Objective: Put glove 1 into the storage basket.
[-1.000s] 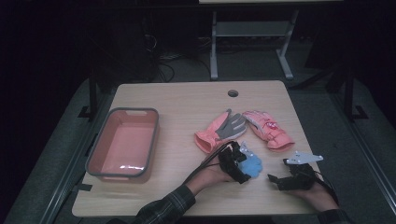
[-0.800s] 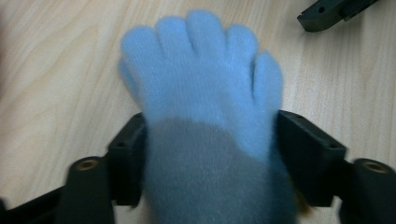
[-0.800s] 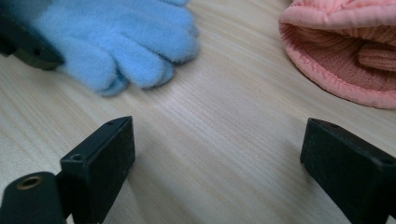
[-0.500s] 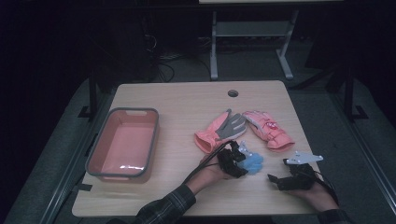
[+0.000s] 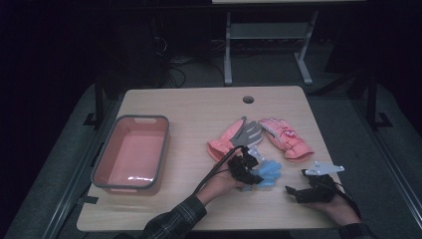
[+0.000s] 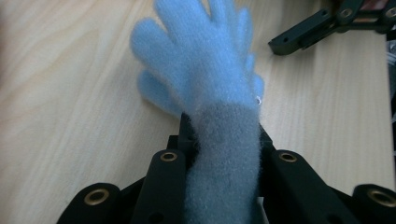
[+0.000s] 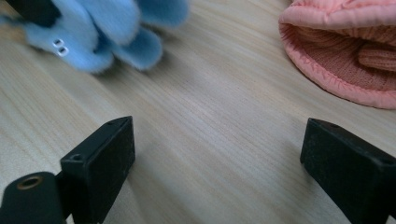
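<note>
Closing just now on the grey cuff of a fluffy blue glove, the left tool pinches it between its jaws, the glove's fingers lying on the worktop. Near it, the right tool rests with jaws wide apart and nothing between them. Two pink gloves lie just beyond; a pink tray sits well to the left.

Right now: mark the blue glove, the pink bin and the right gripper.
blue glove (image 6: pixel 205 60), left gripper view, on the palm.
pink bin (image 5: pixel 130 160), high view, on its bare floor.
right gripper (image 7: pixel 217 163), right gripper view, midway between its open fingers.
</note>
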